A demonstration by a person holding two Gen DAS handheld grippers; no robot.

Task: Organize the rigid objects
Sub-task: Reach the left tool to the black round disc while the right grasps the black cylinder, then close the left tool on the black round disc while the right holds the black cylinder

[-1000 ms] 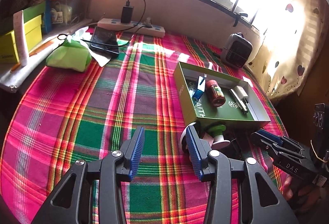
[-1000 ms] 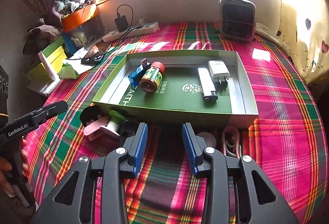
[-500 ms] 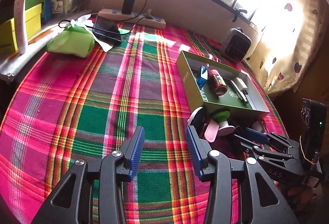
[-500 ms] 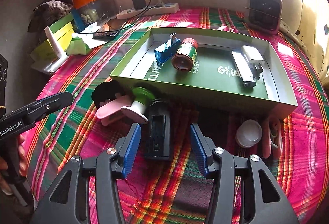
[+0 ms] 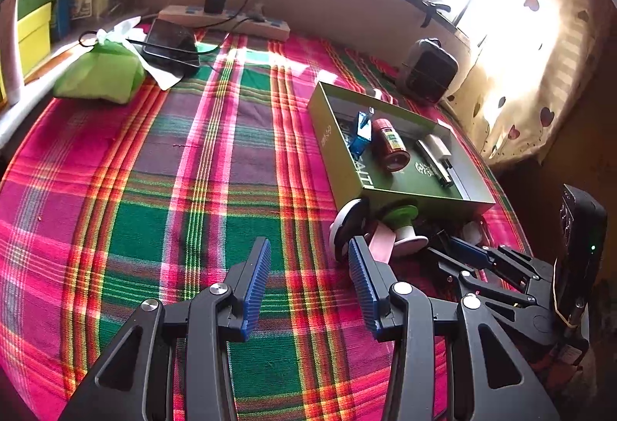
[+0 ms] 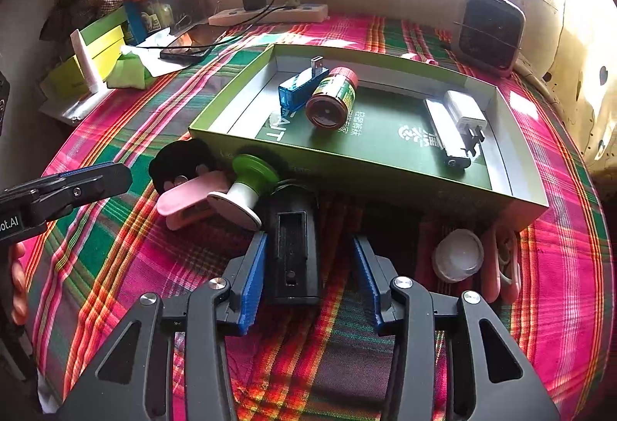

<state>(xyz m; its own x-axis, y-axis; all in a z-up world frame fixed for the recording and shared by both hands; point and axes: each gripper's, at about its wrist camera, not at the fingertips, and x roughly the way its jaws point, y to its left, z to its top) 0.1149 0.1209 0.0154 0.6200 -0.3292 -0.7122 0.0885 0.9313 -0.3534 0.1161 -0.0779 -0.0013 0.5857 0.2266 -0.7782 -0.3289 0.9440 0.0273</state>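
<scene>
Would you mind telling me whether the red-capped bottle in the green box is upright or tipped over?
Tipped over. The bottle lies on its side on the floor of the green box, its round base facing the camera, beside the blue USB stick.

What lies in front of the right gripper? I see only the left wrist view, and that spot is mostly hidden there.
Observer: A black box-shaped device lies on the cloth between the open jaws of the right gripper, not yet gripped.
Operator: Is something else close to it?
Observer: Yes, a white round cap lies to its right, outside the jaws, in front of the green tray.
</scene>
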